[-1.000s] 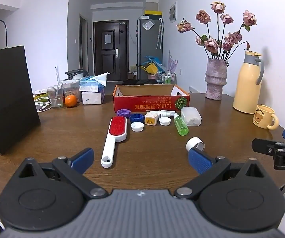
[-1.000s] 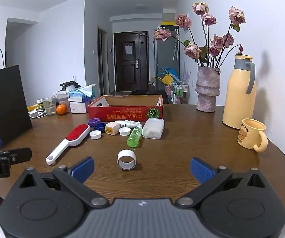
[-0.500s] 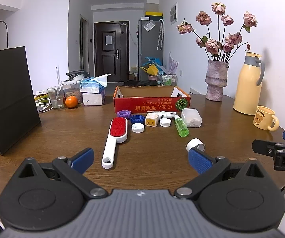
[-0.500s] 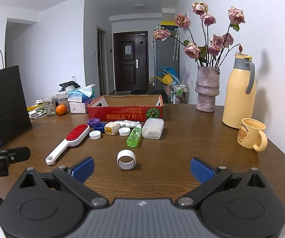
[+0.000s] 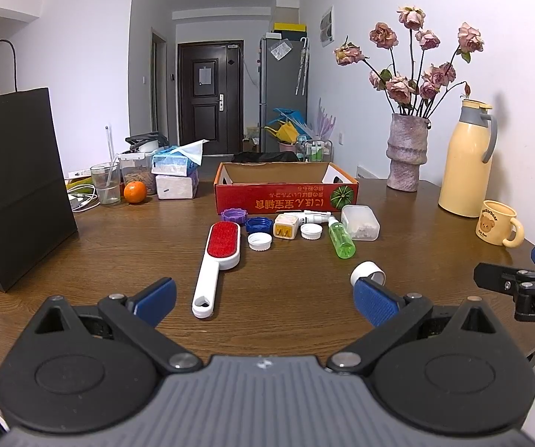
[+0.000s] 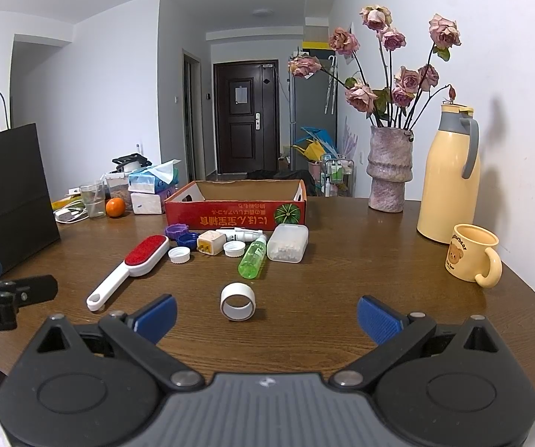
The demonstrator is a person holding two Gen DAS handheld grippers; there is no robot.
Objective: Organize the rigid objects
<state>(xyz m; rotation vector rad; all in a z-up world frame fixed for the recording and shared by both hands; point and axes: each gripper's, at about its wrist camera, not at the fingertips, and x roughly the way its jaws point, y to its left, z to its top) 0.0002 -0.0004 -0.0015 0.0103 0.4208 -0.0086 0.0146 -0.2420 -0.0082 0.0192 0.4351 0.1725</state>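
Left wrist view shows me a wooden table (image 5: 118, 246) in a white-walled room; both grippers (image 5: 263, 294) (image 6: 265, 311) gape empty. Tape ring (image 6: 237, 301) stands ahead, half hidden behind my left finger (image 5: 373, 300); box (image 5: 286, 192) beyond.

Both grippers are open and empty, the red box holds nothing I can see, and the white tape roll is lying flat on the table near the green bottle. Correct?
Not quite: the white tape roll stands on its edge, its hole facing the camera in the right wrist view. The rest holds: left gripper and right gripper open, red box showing nothing inside, green bottle nearby.
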